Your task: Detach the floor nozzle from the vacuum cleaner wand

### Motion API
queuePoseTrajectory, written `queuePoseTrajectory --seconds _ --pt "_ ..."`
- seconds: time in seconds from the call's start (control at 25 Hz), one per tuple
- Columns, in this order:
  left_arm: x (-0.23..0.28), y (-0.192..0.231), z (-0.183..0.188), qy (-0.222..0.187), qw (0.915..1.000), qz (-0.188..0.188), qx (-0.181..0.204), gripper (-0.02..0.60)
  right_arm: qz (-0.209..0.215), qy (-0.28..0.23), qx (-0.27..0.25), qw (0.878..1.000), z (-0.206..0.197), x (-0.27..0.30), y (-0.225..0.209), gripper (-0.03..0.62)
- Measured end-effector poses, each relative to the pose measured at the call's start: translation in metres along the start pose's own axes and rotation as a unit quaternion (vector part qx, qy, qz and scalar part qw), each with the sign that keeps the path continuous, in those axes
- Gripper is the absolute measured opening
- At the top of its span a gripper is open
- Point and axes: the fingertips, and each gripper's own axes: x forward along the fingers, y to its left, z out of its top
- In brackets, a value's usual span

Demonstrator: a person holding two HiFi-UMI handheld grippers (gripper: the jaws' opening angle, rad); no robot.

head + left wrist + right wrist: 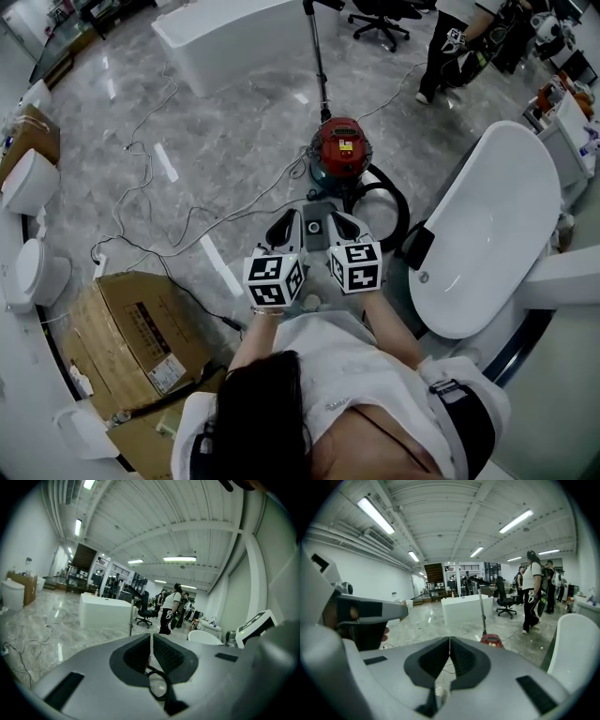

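L gripper (285,225): jaws all but together, only a hairline slit btw the pads, nothing in it. Holds nothing. Held off the floor, tip toward the vacuum.
R gripper (345,225): jaws fully together, empty. Just beside L gripper, side by side, not touching it.
canister (339,148): red vacuum body on the floor, just ahead of both gripper tips. Neither gripper touches it.
wand (319,56): stands upright at the far side of the canister, top end runs to the upper edge of head view. Well apart from both grippers.
floor nozzle: not made out. Lower end of wand hidden behind canister in every view, so can't tell whether nozzle is on or off.
grey block (317,230): flat piece on the floor on the near side of the canister, seen btw the two gripper tips in head view. Can't tell what it is.
hose (394,202): black, loops on the floor to the right of the canister.
cables (141,178): thin, trailing over the marble floor left of the canister.
bathtub (497,216): white, right of the person.
cardboard box (141,333): on the floor at the person's left.
white counter (234,37): beyond the wand, far side of the room.
bystander (448,42): standing, top right, near an office chair (380,19).
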Motion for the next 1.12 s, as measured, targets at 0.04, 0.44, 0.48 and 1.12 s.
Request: queuePoseTrajectory --seconds 0.04,0.44,0.48,1.12 --pt "0.003 0.002 0.002 -0.001 1.0 -0.001 0.002 0.023 -0.003 -0.001 -0.001 1.0 0.002 0.002 -0.002 0.015" --pt "0.046 0.033 0.022 0.008 0.9999 -0.01 0.01 0.023 -0.023 -0.003 0.001 1.0 0.027 0.043 -0.016 0.015" --pt "0.052 0.036 0.025 0.009 0.9999 -0.011 0.01 0.023 -0.024 -0.004 0.001 1.0 0.031 0.049 -0.018 0.015" --pt "0.128 0.081 0.06 0.035 0.9989 -0.026 0.019 0.023 -0.047 0.009 0.013 0.999 0.072 0.131 -0.04 0.015"
